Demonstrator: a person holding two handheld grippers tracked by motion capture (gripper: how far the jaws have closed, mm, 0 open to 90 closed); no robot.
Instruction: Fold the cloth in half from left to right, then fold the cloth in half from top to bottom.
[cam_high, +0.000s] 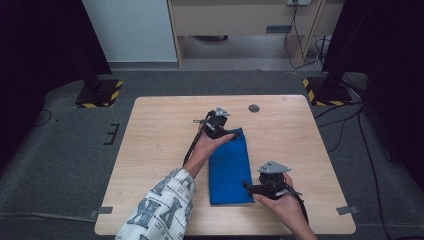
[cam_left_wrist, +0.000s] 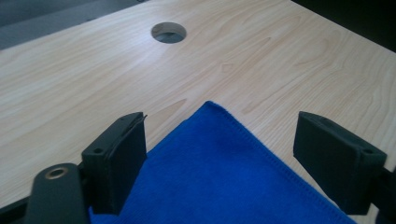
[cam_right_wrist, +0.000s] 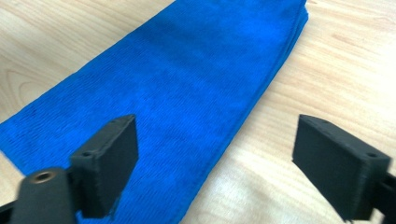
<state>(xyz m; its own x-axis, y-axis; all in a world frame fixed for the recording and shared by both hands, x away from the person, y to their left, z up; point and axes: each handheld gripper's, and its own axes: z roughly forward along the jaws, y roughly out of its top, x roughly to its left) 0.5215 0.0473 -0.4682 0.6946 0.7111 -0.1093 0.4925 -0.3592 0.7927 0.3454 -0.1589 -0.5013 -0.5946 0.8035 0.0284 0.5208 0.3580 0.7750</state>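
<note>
Work in hand: folding a blue cloth (cam_high: 229, 167) into a narrow strip on the worktop (cam_high: 160, 130); judged from how it lies, a fold is just laid and let go.
Cloth: lies flat as a long, layered band, right of the worktop's middle, running from the middle toward the near edge; its stacked edges show along one long side in the right gripper view (cam_right_wrist: 187, 88), which is why it reads as folded more than once.
Left gripper (cam_high: 220, 131): at the cloth's far end, jaws wide apart and holding nothing; in the left gripper view the cloth's far corner (cam_left_wrist: 212, 109) lies below and between them, untouched.
Right gripper (cam_high: 250, 186): at the cloth's near right corner, by the near edge of the worktop, jaws likewise wide apart and empty; the cloth's long edge passes under the gap between them.
Why so placed: one gripper at each end suits carrying two corners over together and setting them down square.
Cable hole (cam_left_wrist: 168, 32): in the worktop beyond the far corner, well apart from the cloth.
Next, as a judgement: either another fold or the work is done.
</note>
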